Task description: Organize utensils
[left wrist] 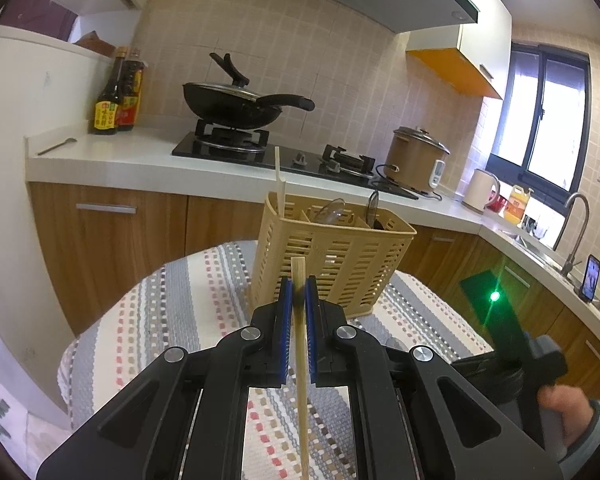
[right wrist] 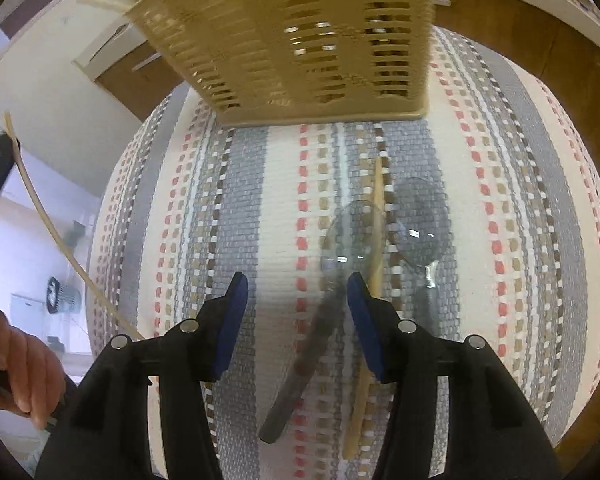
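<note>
My left gripper point(left wrist: 299, 292) is shut on a wooden chopstick point(left wrist: 301, 360), held upright just in front of the tan slotted utensil basket point(left wrist: 332, 264). The basket holds another chopstick point(left wrist: 279, 184) and some clear spoons point(left wrist: 332, 210). My right gripper point(right wrist: 296, 284) is open above the striped cloth point(right wrist: 240, 200), over two clear spoons point(right wrist: 352, 236) point(right wrist: 420, 220) and a chopstick point(right wrist: 376, 216) lying before the basket point(right wrist: 300, 40). The held chopstick point(right wrist: 48, 224) shows at the left of the right wrist view.
The round table with the striped cloth point(left wrist: 172, 312) stands before a kitchen counter point(left wrist: 140, 156) with a stove, a black wok point(left wrist: 236, 108), sauce bottles point(left wrist: 116, 96) and a rice cooker point(left wrist: 416, 156). A sink point(left wrist: 572, 232) is at the right.
</note>
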Demonstrator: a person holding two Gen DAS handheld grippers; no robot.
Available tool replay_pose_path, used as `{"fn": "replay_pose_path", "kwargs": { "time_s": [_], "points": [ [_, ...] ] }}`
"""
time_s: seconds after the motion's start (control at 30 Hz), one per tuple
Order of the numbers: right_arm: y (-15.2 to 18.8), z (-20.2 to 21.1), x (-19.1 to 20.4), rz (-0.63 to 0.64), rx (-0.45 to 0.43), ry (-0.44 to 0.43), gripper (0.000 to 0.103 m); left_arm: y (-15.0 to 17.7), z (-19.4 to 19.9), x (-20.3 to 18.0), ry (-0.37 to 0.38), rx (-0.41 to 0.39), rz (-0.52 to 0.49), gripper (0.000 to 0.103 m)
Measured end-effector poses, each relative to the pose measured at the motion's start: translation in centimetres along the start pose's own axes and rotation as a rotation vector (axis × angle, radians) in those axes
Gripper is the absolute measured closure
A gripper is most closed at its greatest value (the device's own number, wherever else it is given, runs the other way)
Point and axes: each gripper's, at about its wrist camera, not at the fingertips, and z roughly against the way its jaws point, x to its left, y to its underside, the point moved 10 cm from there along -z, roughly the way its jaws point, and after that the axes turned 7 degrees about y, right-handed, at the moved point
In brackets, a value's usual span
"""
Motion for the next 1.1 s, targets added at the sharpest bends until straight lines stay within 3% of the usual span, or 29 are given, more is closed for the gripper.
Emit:
{"fn": "replay_pose_path", "kwargs": {
  "time_s": [0.23,0.5,0.77,0.9,1.1],
  "points": [
    [0.0,-2.0,-0.1,-0.081,0.099,-0.105,0.055,0.2,-0.7,0.0,0.012,0.010,0.010,0.099],
    [-3.4,-3.6,1.1,0.002,0.026,0.071,0.054,0.0,-0.5,-0.3,0.010,0.008,-0.001,0.099],
    [-3.5,-3.9,1.4,0.094,0.000,0.298,0.054,-0.5,-0.6,-0.4,-0.004,-0.016,-0.012,0.099],
    [-3.7,-4.0,2.2,0.119,-0.018,0.308,0.067,-0.9,-1.0,-0.5,-0.005,-0.014,-0.008,0.099],
    [-3.3,-3.4,1.8,0.153,-0.066,0.290,0.072,-0.7,-1.7,-1.3,-0.020,0.002,-0.028,0.099]
  ]
}}
